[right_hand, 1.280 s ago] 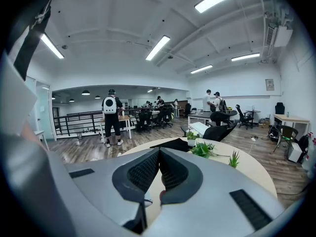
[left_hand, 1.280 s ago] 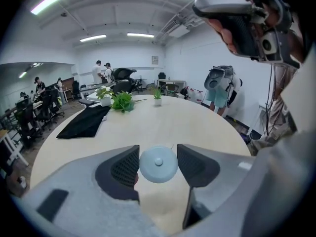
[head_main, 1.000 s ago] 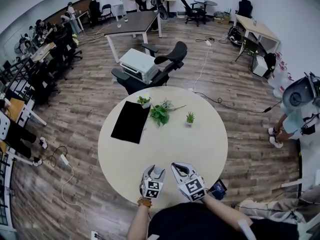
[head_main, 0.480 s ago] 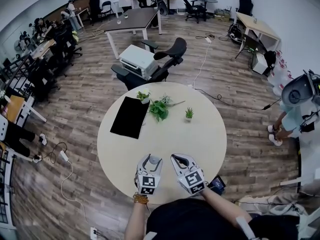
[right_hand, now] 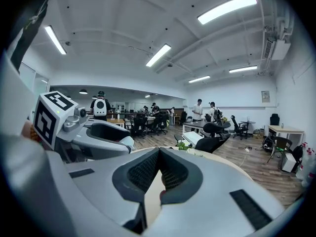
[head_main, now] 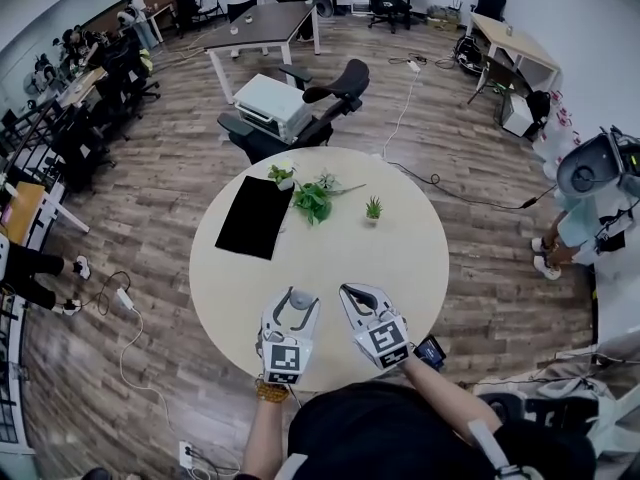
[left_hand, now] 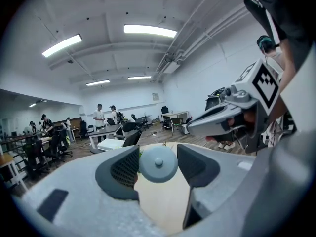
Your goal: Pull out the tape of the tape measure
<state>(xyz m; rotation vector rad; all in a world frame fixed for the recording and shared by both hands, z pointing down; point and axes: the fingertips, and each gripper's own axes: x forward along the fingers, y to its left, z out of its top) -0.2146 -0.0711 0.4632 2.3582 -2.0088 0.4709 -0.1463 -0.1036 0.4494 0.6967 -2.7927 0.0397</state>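
Note:
A round grey tape measure [left_hand: 158, 164] with a small centre button sits between the jaws of my left gripper [left_hand: 158, 159], which is shut on it. In the head view this left gripper [head_main: 298, 300] hovers over the near edge of the round cream table [head_main: 400, 258], with the grey case [head_main: 301, 296] at its tips. My right gripper [head_main: 350, 291] is just to its right, close beside it. In the right gripper view the right gripper [right_hand: 159, 154] has its ribbed pads pressed together at the tips. I see no tape drawn out.
A black mat [head_main: 255, 216] and small potted plants [head_main: 315, 198] lie on the table's far half. A dark phone-like device [head_main: 430, 351] sits at the near right edge. An office chair [head_main: 320, 98] stands beyond the table and a person [head_main: 590, 198] at the right.
Both grippers have stayed side by side at the near edge, drifting slightly left and toward me. Their jaws look unchanged.

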